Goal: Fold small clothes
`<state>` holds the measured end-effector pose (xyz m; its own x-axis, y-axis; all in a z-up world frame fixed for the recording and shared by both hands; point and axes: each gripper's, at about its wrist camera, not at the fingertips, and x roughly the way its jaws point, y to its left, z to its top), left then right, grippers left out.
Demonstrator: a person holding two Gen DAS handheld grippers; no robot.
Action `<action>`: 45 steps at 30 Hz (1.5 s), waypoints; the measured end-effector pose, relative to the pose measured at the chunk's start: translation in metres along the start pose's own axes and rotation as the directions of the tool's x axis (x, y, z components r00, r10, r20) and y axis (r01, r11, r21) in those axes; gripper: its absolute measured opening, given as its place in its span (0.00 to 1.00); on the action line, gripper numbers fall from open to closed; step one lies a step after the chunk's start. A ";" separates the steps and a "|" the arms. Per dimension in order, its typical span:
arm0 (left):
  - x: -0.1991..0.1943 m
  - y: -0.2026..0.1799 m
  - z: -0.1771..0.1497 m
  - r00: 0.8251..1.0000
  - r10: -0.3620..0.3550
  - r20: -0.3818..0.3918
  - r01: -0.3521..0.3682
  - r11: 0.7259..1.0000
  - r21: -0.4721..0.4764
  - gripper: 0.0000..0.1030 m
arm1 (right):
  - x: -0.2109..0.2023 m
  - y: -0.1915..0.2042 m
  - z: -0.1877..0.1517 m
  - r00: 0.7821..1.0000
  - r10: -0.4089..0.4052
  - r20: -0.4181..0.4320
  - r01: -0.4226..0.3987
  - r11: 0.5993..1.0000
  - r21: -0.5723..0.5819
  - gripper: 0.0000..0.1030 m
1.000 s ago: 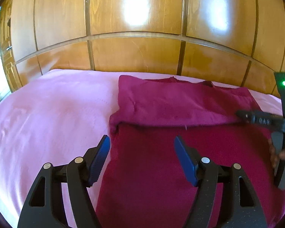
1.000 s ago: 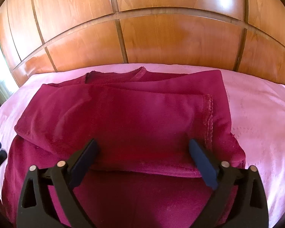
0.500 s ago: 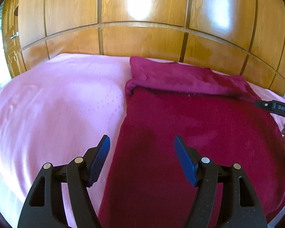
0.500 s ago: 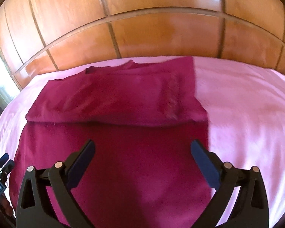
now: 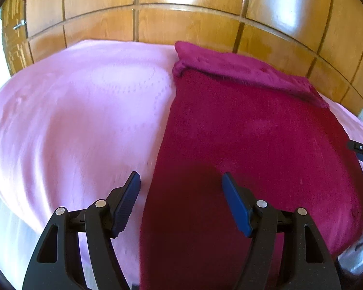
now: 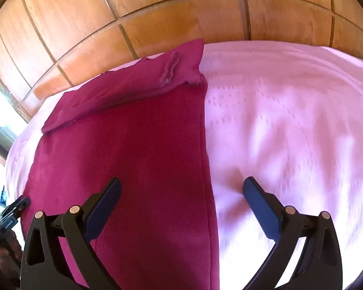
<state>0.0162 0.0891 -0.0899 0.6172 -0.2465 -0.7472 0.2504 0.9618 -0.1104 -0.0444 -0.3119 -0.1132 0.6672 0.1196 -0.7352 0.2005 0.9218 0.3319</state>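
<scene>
Both grippers hover low over the bed (image 5: pixel 67 111), jaws wide and holding nothing: left gripper (image 5: pixel 181 201) straddles the maroon garment's (image 5: pixel 254 149) left edge, right gripper (image 6: pixel 181 207) its right edge at centre frame.

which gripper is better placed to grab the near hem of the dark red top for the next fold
Neither clearly: left gripper straddles the dark red top's left edge, right gripper its right edge, both open.

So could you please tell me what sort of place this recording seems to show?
Probably a bedroom: a pink quilted bedspread covers a bed, glossy wooden wardrobe panels stand behind it, and a partly folded crimson garment lies on top.
</scene>
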 end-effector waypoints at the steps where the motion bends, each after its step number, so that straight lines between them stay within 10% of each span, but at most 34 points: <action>1: -0.003 0.001 -0.004 1.000 -0.010 -0.006 0.010 1.000 0.001 0.63 | -0.004 0.000 -0.005 1.000 0.011 -0.010 -0.012 1.000 -0.002 0.97; 12: -0.025 0.007 -0.048 0.976 -0.135 -0.173 0.150 0.985 0.080 0.25 | -0.051 0.004 -0.070 0.986 0.053 -0.160 -0.060 0.997 -0.043 0.59; 17: -0.033 0.012 -0.038 0.958 -0.230 -0.172 0.240 0.970 0.039 0.08 | -0.054 0.008 -0.075 0.965 0.108 -0.237 -0.122 0.991 -0.047 0.09; 30: -0.022 0.026 0.042 0.867 -0.495 -0.051 0.484 0.862 -0.151 0.07 | -0.041 0.000 0.012 0.935 0.355 0.011 -0.350 0.916 0.195 0.09; 40: 0.047 0.036 0.114 0.878 -0.478 -0.027 0.449 0.842 -0.299 0.07 | 0.009 -0.010 0.065 0.954 0.299 0.028 -0.295 0.917 0.269 0.10; 42: 0.057 0.044 0.125 0.875 -0.484 -0.025 0.448 0.828 -0.336 0.08 | 0.016 -0.016 0.075 0.953 0.303 0.023 -0.297 0.913 0.279 0.16; 45: 0.064 0.057 0.134 0.881 -0.472 0.001 0.433 0.807 -0.402 0.34 | 0.021 -0.021 0.082 0.943 0.326 0.058 -0.328 0.897 0.297 0.55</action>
<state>0.1697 0.1120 -0.0565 0.4261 -0.6716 -0.6061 0.1691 0.7173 -0.6759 0.0239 -0.3590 -0.0875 0.7364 0.3923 -0.5511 0.1739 0.6775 0.7147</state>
